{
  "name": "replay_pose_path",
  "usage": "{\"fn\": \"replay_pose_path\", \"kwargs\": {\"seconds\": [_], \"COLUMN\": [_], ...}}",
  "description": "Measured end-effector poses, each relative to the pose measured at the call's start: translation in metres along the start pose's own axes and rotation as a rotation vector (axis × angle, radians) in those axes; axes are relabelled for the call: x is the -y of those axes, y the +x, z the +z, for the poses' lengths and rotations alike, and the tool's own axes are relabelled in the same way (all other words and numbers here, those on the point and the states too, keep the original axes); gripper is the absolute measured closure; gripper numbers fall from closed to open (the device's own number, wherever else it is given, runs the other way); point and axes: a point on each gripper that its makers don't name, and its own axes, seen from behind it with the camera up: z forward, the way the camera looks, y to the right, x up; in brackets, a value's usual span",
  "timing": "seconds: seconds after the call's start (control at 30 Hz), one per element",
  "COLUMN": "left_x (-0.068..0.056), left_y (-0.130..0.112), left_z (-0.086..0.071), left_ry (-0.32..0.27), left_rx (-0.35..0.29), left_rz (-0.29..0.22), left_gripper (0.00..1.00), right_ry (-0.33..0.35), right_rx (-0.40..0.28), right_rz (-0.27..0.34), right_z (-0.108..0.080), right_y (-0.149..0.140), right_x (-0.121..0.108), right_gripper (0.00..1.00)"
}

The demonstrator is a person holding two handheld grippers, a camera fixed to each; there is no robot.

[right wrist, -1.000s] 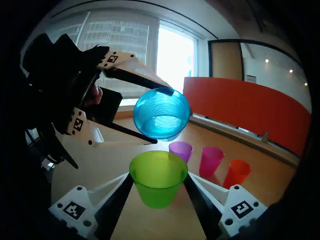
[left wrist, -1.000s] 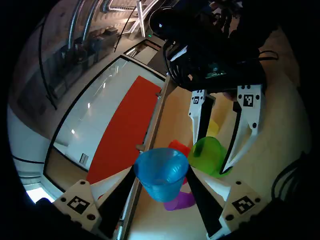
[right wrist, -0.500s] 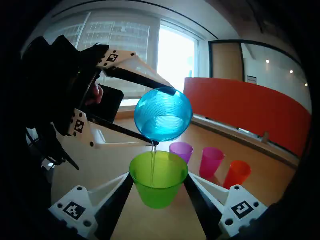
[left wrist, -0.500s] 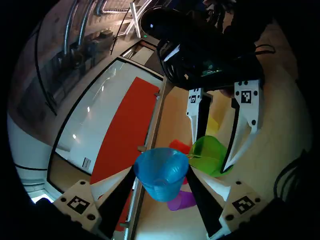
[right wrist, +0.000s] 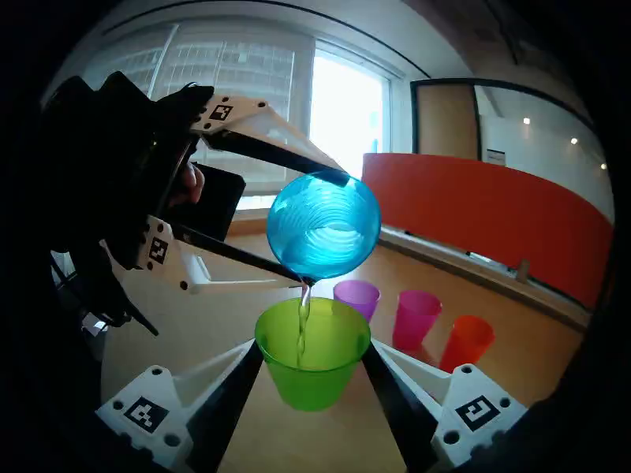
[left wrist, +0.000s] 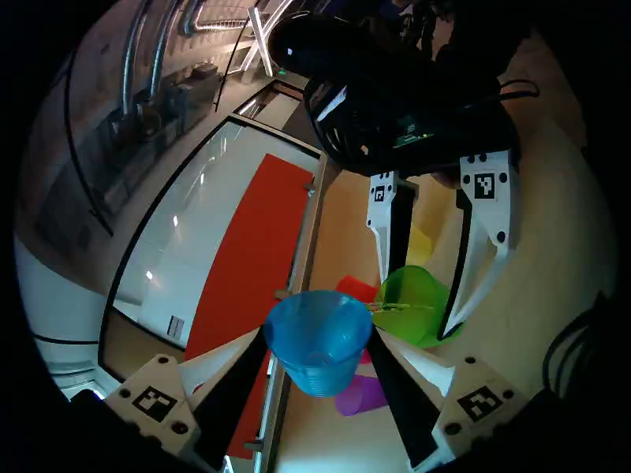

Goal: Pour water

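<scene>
Wood tabletop [right wrist: 308, 441] below; L gripper [left wrist: 318, 340] tips blue cup [right wrist: 323, 225], water [right wrist: 301, 323] into green cup [right wrist: 315, 382].

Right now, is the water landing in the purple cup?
No, the stream from the blue cup falls into the green cup.

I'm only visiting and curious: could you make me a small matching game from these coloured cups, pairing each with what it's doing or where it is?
Things:
1. blue cup
2. green cup
3. pink cup
4. orange cup

States:
A. held upright, catching water
B. standing on the table, between two other cups
C. tilted, pouring a thin stream
D. standing at the right end of the row in the right gripper view

Pairs: 1-C, 2-A, 3-B, 4-D
</scene>
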Motion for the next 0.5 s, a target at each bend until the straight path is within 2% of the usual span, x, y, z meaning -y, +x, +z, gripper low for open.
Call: {"fn": "replay_pose_path", "kwargs": {"seconds": [0.5], "left_x": [0.0012], "left_y": [-0.0002], "left_z": [0.0018], "left_ry": [0.008], "left_rx": [0.002], "left_rz": [0.020], "left_gripper": [0.12], "right_ry": [-0.001], "right_rx": [-0.002], "right_rz": [0.000], "right_z": [-0.0005], "right_y": [-0.0013], "right_x": [-0.0005], "right_gripper": [0.09]}}
